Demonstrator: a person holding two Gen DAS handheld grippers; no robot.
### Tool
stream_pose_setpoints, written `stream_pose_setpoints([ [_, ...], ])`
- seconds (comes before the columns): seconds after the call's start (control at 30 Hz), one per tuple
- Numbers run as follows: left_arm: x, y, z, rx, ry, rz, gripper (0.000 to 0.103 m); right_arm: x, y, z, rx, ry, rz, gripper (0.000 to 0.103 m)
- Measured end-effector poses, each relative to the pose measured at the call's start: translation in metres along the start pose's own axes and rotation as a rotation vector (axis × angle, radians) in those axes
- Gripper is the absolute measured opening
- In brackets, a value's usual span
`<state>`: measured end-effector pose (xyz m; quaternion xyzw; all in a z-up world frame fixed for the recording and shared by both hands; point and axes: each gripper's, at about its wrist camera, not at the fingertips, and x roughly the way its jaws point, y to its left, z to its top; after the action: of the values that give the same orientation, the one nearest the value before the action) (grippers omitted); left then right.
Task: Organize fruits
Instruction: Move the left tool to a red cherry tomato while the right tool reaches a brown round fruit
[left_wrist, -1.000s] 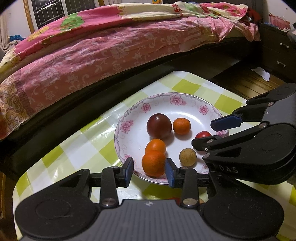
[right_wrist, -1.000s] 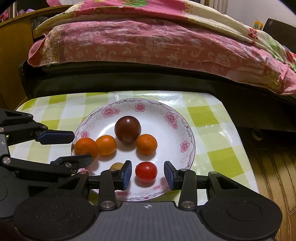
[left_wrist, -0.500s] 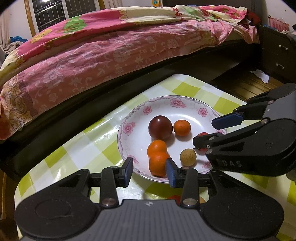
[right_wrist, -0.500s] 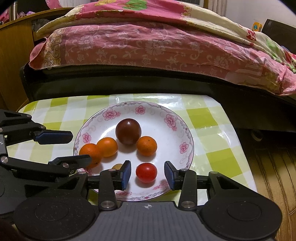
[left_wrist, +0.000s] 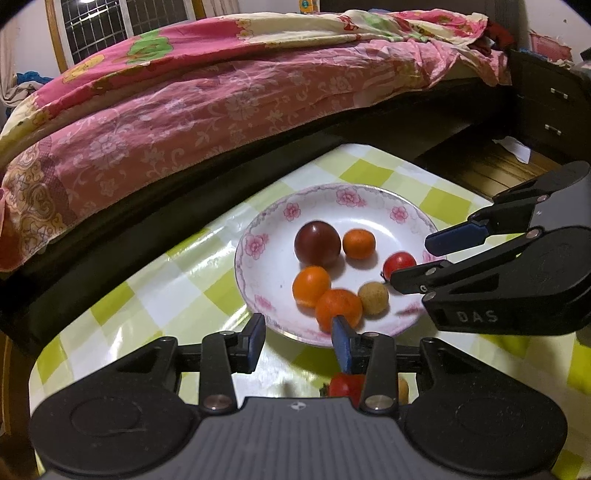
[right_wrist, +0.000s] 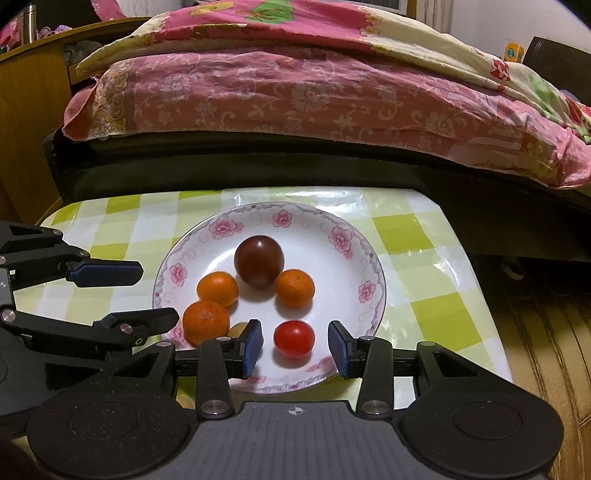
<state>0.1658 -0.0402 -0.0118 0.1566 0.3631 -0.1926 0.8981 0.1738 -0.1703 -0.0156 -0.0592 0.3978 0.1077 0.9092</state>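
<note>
A: How far along is the sorting?

B: By my reading, mostly done. The white floral-rimmed china plate (right_wrist: 373, 273) on the green-and-white checked tablecloth (right_wrist: 424, 258) holds six fruits: a dark maroon round plum (right_wrist: 259, 261) at centre, a small orange mandarin (right_wrist: 295, 288) at its 4 o'clock, two more mandarins (right_wrist: 217, 288) at 7 o'clock, a small tan longan-like fruit (left_wrist: 373, 297) and a glossy red cherry tomato (right_wrist: 294, 339) at 6 o'clock.

A: Anything left?

B: In the left wrist view something red (left_wrist: 345, 384) lies off the plate, under the claw body; I cannot tell what.

A: The claws?

B: The right gripper (right_wrist: 295, 345) is spread wide, straddling the tomato without touching. The left gripper (left_wrist: 298, 341) is equally wide apart, holding nothing, at the plate's near rim.

A: Which way does the tomato point?

B: Slightly oval, long axis running 9 to 3 o'clock; its stem end is not visible.
</note>
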Motion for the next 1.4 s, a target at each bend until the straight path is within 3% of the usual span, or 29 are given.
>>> stream_pose_setpoints([
  [0.5,-0.03,0.016,-0.041,0.016,0.054,-0.075,0.048,-0.032,0.019,-0.028,-0.058,0.075,0.119,0.039],
  [0.9,-0.038,0.024,-0.047,0.0,0.052,-0.112,0.048,-0.008,0.048,-0.036,-0.19,0.138,0.245,0.037],
  [1.17,-0.033,0.022,-0.045,-0.016,0.062,-0.151,0.048,0.006,0.049,-0.034,-0.186,0.143,0.235,0.022],
  [1.4,-0.019,0.006,-0.037,-0.01,0.076,-0.199,0.048,0.0,0.042,-0.035,-0.17,0.181,0.206,0.022],
])
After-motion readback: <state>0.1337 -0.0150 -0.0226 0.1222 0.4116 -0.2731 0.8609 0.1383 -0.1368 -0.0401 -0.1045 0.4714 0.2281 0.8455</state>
